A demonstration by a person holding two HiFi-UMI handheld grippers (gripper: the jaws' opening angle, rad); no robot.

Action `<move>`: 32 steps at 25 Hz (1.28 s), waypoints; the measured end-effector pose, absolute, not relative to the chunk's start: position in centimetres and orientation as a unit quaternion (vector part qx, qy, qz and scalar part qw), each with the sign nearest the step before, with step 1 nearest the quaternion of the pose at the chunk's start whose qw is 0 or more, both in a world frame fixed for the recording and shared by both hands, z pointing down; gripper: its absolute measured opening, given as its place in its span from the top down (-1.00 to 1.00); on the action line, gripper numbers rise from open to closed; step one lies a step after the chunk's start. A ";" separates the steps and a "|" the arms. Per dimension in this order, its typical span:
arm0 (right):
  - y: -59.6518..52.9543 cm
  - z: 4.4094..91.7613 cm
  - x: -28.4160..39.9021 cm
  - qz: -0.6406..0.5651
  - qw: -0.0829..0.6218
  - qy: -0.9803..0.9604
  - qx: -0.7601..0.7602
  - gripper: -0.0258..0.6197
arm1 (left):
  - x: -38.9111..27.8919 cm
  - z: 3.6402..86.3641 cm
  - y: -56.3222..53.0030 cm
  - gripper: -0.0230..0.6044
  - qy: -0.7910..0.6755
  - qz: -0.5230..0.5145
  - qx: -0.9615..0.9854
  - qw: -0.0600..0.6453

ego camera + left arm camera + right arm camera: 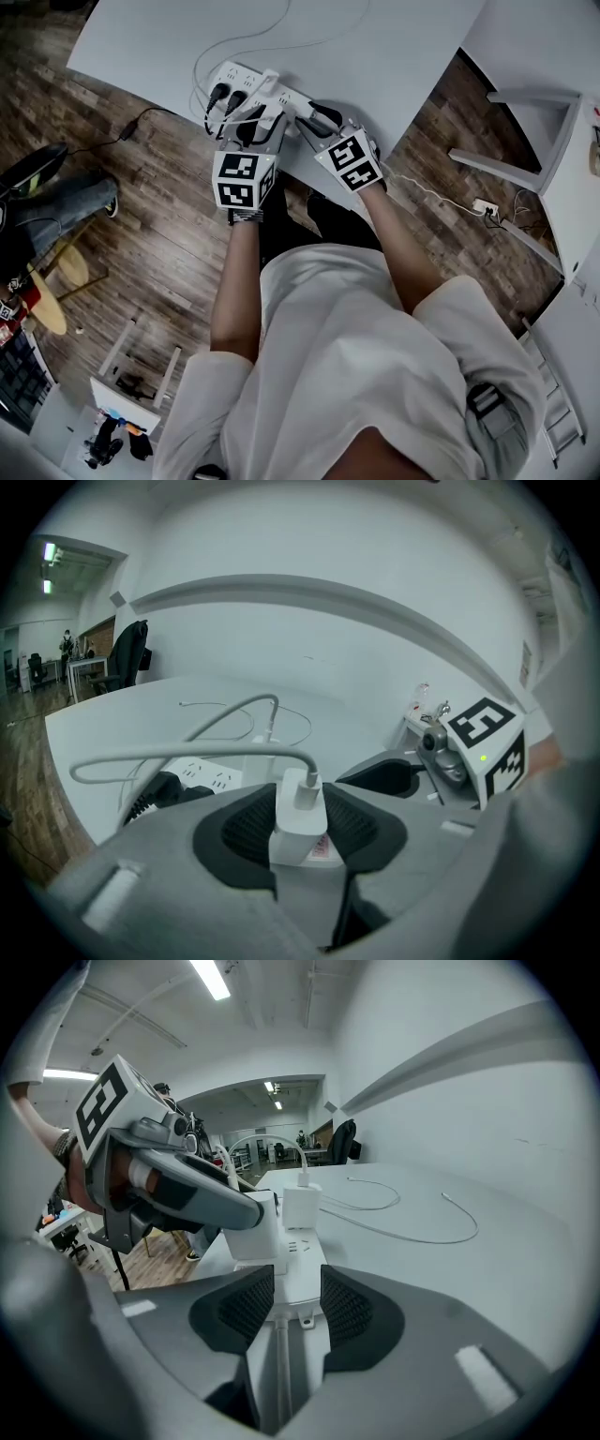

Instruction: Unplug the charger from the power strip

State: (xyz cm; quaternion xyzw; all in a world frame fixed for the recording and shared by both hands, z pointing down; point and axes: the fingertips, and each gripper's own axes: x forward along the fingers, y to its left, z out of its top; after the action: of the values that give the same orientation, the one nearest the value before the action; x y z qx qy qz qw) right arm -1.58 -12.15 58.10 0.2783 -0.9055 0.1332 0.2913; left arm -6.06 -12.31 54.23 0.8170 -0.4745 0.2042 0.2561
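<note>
Two grippers are working at the near edge of a white table, and from my seat both look busy. My left gripper has its jaws pinching the charger, one ribbed black pad against each flat side; the white block stands upright between them with its cable leaving the top and curving off to the left. In the right gripper view it seems to sit on top of the power strip, though I cannot tell whether its prongs are seated. My right gripper has its jaws closed on the near end of that strip, a pad on either side. Further along the strip stands a second white charger with its own lead, and at the far end are two black plugs. A loose thin white cable lies curled on the bare tabletop beyond. A plain white wall rises behind the table. The floor is dark wood planks, another white desk stands to my right, and an open office with a dark chair and strip lights runs off behind.
</note>
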 end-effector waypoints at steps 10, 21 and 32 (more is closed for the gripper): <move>-12.1 58.1 -1.5 0.136 0.295 -0.902 0.285 0.43 | -5.8 54.2 -12.2 0.46 -0.479 0.271 0.809 0.207; -12.2 58.1 -1.5 0.136 0.292 -0.902 0.289 0.43 | -6.4 54.1 -12.3 0.44 -0.483 0.201 0.803 0.287; -12.2 58.1 -1.4 0.139 0.291 -0.900 0.294 0.43 | -5.7 54.1 -12.1 0.47 -0.480 0.276 0.805 0.213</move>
State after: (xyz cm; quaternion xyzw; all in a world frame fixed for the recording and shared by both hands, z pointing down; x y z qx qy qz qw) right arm -1.40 -12.19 58.09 0.2940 -0.8999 0.1389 0.2906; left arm -5.71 -12.13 54.08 0.8053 -0.4797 0.2756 0.2131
